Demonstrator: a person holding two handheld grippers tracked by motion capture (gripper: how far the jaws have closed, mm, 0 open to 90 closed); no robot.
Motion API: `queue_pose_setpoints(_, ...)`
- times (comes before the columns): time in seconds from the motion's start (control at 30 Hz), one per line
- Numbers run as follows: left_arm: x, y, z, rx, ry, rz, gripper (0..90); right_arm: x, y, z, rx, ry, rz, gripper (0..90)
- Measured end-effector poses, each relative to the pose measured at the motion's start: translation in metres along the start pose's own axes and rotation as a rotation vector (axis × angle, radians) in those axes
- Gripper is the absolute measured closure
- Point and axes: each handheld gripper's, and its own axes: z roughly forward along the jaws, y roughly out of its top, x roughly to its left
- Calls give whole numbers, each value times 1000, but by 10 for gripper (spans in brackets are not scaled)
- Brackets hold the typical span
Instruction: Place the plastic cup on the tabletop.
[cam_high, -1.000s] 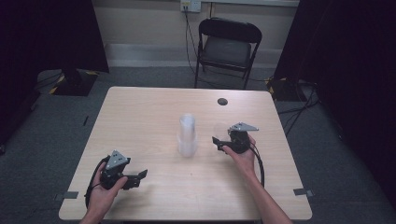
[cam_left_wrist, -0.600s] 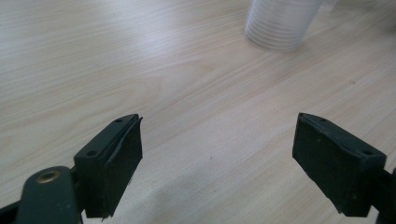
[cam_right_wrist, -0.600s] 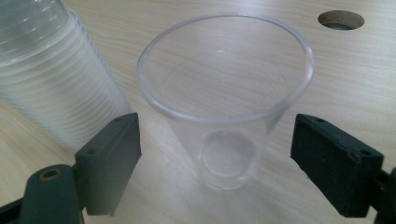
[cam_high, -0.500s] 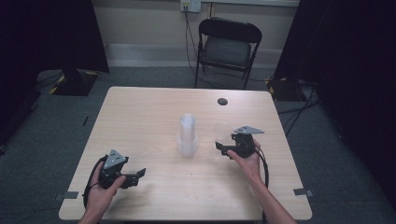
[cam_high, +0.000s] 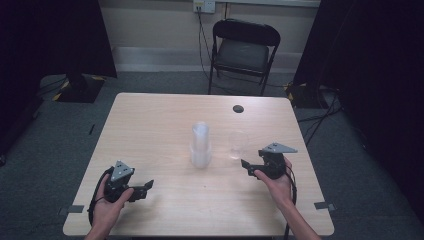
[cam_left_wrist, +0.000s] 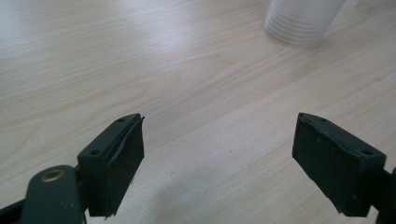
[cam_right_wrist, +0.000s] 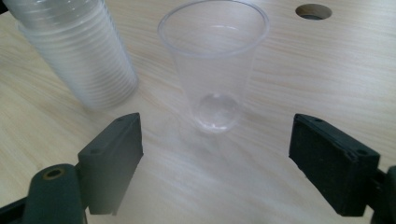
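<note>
The table (cam_high: 150, 130) carries the cup stack (cam_high: 200, 145) at centre and a single cup (cam_high: 237, 145) just right of it, upright and released; the right gripper (cam_high: 248, 167) has backed off lower right, jaws just reopened, empty; the left gripper (cam_high: 145, 187) waits open, lower left

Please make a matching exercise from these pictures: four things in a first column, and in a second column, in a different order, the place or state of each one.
Things:
1. single clear cup
2. stack of cups
3. round hole
4. folding chair

Places or states:
A. on the floor beyond the far edge of the table
B. standing upright and alone, just ahead of the open right gripper
C. in the tabletop near its far edge
D. at the middle of the table, rims down

Pairs: 1-B, 2-D, 3-C, 4-A
</note>
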Motion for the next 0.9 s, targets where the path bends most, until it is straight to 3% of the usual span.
queue_pose_setpoints(0.23, 1, -1, -1, 1, -7, -2, 167, -4, -17, -25, -1, 8, 36, 173)
queue_pose_setpoints(0.33, -1, -1, -1, 1, -13, 3, 167, -5, -24, -37, -17, -9, 37, 186)
queue_pose_setpoints(0.43, -2, -1, -1, 8, -1, 14, 168, -4, -31, -52, 7, -23, 47, 186)
queue_pose_setpoints(0.5, -4, -1, -2, 5, -5, -4, 169, -4, -33, -55, 12, -35, 52, 186)
queue_pose_setpoints(0.6, -5, -2, -3, 11, -5, 9, 169, -3, -44, -62, 21, -35, 73, 187)
queue_pose_setpoints(0.8, -8, -3, -1, 15, -17, 27, 169, -1, -55, -77, 27, -65, 62, 191)
queue_pose_setpoints(0.9, -10, -2, 2, 24, -26, 28, 169, -5, -61, -76, 32, -74, 75, 191)
